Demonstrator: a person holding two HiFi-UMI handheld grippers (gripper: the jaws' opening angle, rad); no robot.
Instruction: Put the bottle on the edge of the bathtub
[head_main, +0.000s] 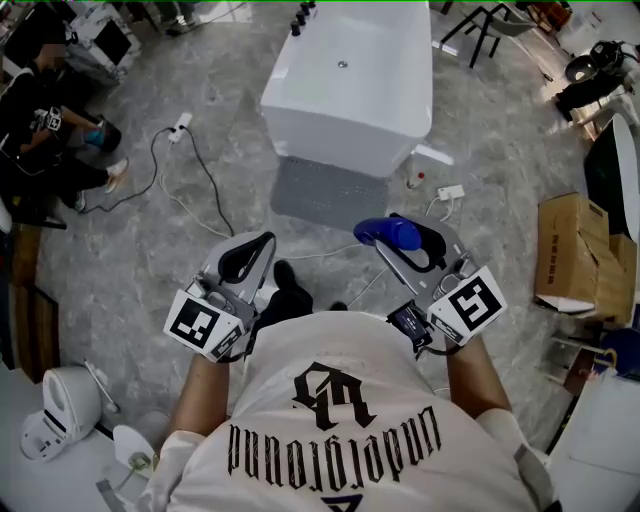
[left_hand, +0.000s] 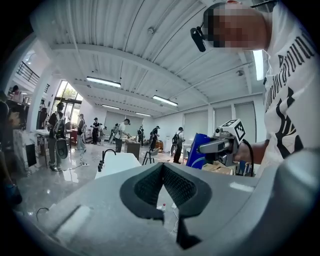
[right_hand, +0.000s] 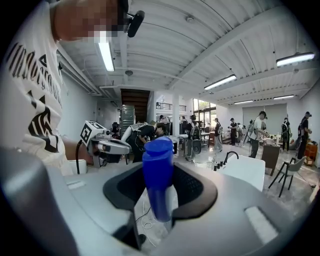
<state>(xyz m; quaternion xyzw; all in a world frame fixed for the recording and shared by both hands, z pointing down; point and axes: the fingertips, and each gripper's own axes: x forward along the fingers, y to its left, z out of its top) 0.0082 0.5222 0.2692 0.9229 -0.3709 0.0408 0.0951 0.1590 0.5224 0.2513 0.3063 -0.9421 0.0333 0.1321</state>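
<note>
Blue bottle (right_hand: 158, 175) gripped in the right gripper (head_main: 418, 248), well short of the white bathtub (head_main: 340, 135).

The person stands on the grey floor facing the tub, both grippers raised in front of the chest. The right gripper's padded jaws stand fairly wide and press on the bottle's body from either side, its cap poking out beyond them. The left gripper (head_main: 248, 258) carries nothing, its pad tips meeting. A grey mat (head_main: 325, 192) lies against the tub's near wall, between the tub and the grippers. Dark fittings (head_main: 300, 18) sit at the tub's far end, taps as far as I can tell. Cardboard boxes (head_main: 575, 250) are stacked off to the right.
</note>
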